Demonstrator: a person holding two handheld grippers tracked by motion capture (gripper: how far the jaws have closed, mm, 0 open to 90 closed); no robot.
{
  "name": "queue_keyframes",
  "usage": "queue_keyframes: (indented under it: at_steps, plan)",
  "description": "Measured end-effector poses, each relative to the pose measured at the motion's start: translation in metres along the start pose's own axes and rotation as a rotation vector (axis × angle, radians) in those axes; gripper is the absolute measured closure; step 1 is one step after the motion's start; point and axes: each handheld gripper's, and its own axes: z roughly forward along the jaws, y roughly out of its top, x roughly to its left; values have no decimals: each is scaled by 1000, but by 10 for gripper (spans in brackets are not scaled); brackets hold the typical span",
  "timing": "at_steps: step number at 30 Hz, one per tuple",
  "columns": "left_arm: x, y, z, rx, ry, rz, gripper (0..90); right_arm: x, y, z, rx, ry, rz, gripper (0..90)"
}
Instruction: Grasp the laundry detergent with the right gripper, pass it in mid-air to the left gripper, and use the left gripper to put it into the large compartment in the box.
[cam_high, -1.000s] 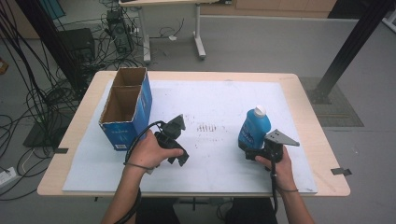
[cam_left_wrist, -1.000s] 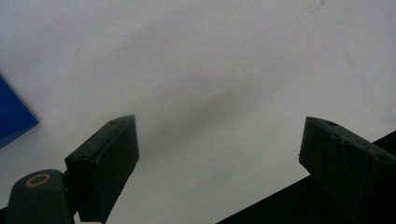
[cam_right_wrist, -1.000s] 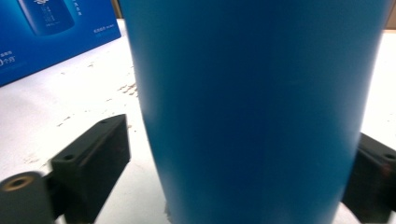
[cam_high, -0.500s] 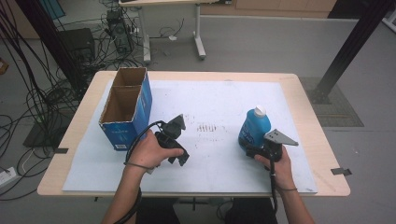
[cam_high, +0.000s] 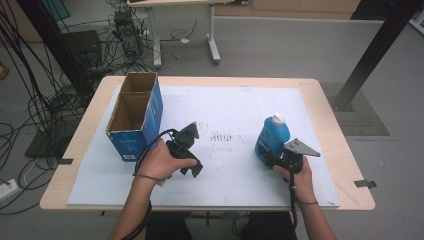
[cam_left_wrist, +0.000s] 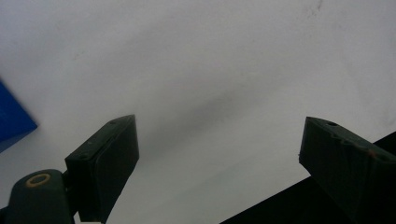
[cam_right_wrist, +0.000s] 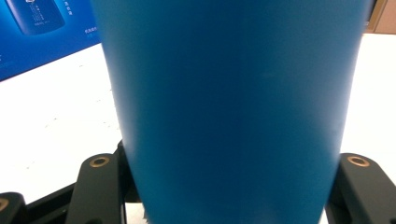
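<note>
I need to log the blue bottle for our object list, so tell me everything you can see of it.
The blue bottle looks like smooth, opaque plastic, with a rounded body narrowing to a white cap on top. It stands upright on the white sheet covering the table, on the person's right side, well apart from the blue cardboard box. The right tool holds it low on the side nearest the person; in the right gripper view its body sits between the two black jaws. No label is readable.

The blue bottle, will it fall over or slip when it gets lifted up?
The blue bottle is tall and narrow, so it could tip if nudged. Its smooth side looks slippery, though the right gripper seems to hug it low down.
</note>
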Motion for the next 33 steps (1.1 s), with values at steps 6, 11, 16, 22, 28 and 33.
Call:
queue_keyframes:
  at_steps: [6, 11, 16, 22, 28, 33]
  plan:
    - [0, 0, 0, 1, 0, -1, 124, 0, 0, 0, 2, 1, -5, 384]
    - [0, 0, 0, 0, 2, -2, 124, 0, 0, 0, 1, 1, -8, 384]
    - [-1, 0, 0, 3, 0, 0, 124, 0, 0, 0, 2, 1, -9, 385]
    - [-1, 1, 0, 4, 0, 1, 124, 0, 0, 0, 2, 1, -12, 386]
    - [-2, 1, 0, 1, 2, 1, 124, 0, 0, 0, 0, 0, -13, 386]
    - [-2, 1, 1, 1, 2, 0, 124, 0, 0, 0, -1, 0, -17, 388]
